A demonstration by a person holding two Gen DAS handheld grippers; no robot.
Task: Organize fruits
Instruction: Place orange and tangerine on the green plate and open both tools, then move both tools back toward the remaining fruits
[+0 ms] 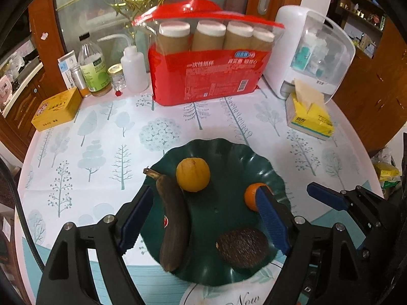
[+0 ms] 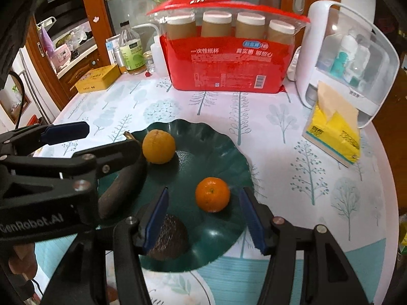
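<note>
Resting on one dark green scalloped plate (image 1: 264, 167), four fruits are counted: one blackened banana (image 1: 174, 218), one yellow-orange citrus fruit (image 1: 193, 175), one small bright mandarin (image 2: 212, 194) and one brown scaly fruit (image 1: 243, 247) that cannot be named more closely. The banana is laid along the plate's left side, with its stem pointing away from the camera; the yellow-orange citrus is seen just beside its upper end. The mandarin is placed toward the plate's right, and the scaly fruit lies at the near edge.

The left hand-held gripper (image 1: 203, 221) is held spread wide above the plate, the banana and the scaly fruit lying between its two blue pads (image 1: 272, 223); nothing is pinched. The right hand-held gripper (image 2: 204, 221) is likewise held spread, with the mandarin framed just ahead of its fingers and apart from both.

The plate is set on a worktop (image 1: 101, 132) covered with a tree-printed cloth. At the back, one red pack of paper cups (image 1: 211, 58) is stood, in which four stacks are visible. One white storage box with a clear cover (image 1: 313, 50), one yellow tissue pack (image 1: 311, 113), one yellow tin (image 1: 57, 111), one white squeeze bottle (image 1: 133, 66) and one green-labelled bottle (image 1: 92, 68) are also seen.
</note>
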